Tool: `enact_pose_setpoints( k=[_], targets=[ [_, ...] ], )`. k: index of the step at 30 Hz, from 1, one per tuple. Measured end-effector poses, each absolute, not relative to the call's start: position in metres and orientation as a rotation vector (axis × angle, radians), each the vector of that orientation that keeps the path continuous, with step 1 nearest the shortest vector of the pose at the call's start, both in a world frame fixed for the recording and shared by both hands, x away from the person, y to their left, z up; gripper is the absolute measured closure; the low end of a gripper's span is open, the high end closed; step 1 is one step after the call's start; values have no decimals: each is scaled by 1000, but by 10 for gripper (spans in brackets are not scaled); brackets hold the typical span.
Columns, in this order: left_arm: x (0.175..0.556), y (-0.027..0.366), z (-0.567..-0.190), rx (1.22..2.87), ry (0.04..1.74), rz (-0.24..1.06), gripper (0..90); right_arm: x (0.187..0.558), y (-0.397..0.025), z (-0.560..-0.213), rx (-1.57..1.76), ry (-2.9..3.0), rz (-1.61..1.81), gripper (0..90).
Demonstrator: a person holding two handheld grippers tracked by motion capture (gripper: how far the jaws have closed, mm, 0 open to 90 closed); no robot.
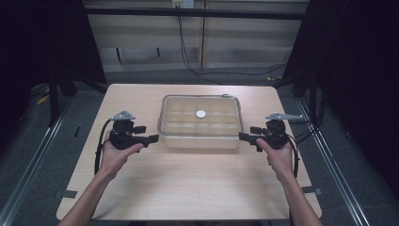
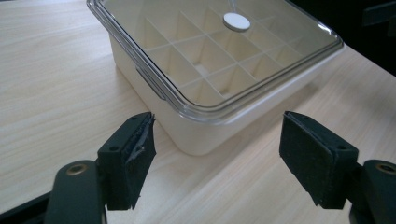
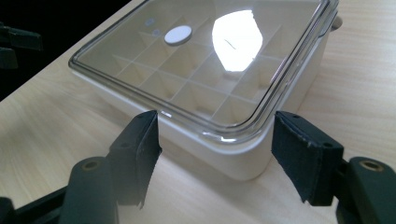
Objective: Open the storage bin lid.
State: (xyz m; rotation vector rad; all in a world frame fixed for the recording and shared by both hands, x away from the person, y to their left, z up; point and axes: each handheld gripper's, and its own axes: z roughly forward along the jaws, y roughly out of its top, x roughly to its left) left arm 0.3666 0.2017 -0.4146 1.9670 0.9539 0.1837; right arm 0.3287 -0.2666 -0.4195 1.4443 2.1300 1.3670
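Note:
A cream compartment box [image 1: 201,141] with a clear lid [image 1: 179,106] sits in the middle of the wooden table [image 1: 188,188]. A small white disc [image 1: 201,113] lies at the lid's centre. Through the lid I see empty dividers [image 2: 196,56]. My left gripper [image 1: 153,139] is open, just off the box's near left corner [image 2: 196,140]. My right gripper [image 1: 243,136] is open too, its jaws on either side of the near right corner [image 3: 243,163] without touching it. The disc [image 2: 236,21] [image 3: 178,34] shows in both gripper views.
Metal rails [image 1: 28,155] run along the floor on both sides of the table. A black cable [image 1: 188,61] trails over the floor behind it. Dark curtains stand at left and right. Bare tabletop lies in front of the box.

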Motion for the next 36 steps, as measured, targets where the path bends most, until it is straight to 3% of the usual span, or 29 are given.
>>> enact_pose_setpoints(
  k=[21,32,36],
  targets=[
    [412,189,-407,1942,985,217,241,367,-263,-422,1457,2179,1296,240],
    [431,182,-424,1978,1018,178,223,392,-258,-424,1473,2182,1267,257],
    [437,179,-429,1970,1033,172,207,400,-260,-425,1483,2164,1270,223]
  ],
)
